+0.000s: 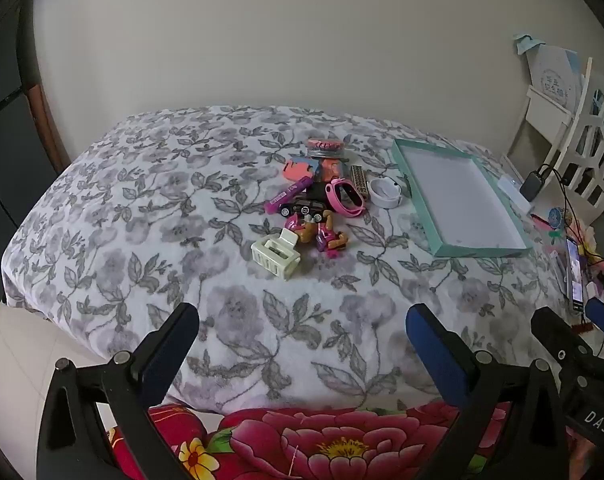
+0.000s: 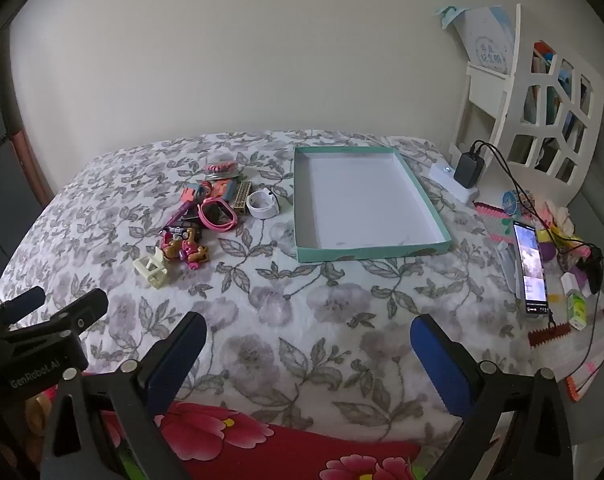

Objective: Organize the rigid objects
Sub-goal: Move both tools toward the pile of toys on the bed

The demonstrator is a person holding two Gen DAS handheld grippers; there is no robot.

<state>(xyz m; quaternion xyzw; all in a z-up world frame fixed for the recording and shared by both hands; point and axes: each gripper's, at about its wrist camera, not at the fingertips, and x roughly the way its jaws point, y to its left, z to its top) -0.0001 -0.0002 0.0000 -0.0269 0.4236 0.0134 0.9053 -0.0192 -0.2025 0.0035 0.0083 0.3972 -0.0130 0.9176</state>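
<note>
A pile of small rigid things lies mid-bed: a cream hair claw (image 1: 276, 254) (image 2: 152, 270), a pink watch band (image 1: 345, 197) (image 2: 218, 216), a black toy car (image 1: 302, 208), a purple marker (image 1: 288, 194), a white ring-shaped case (image 1: 385, 193) (image 2: 263, 204), toy figures (image 1: 322, 236) (image 2: 184, 248) and a lidded jar (image 1: 325, 154) (image 2: 221, 171). To their right sits an empty teal-rimmed tray (image 1: 482, 249) (image 2: 372, 254). My left gripper (image 1: 302, 328) and right gripper (image 2: 308, 338) both hover open over the near part of the bed, holding nothing, well short of the pile.
The bed wears a grey floral blanket (image 2: 302, 304) over a red flowered cover (image 1: 322, 440). At the right edge lie a lit phone (image 2: 530, 266), a charger with cables (image 2: 468, 168), small boxes and clutter. A white shelf (image 2: 542, 100) stands against the wall.
</note>
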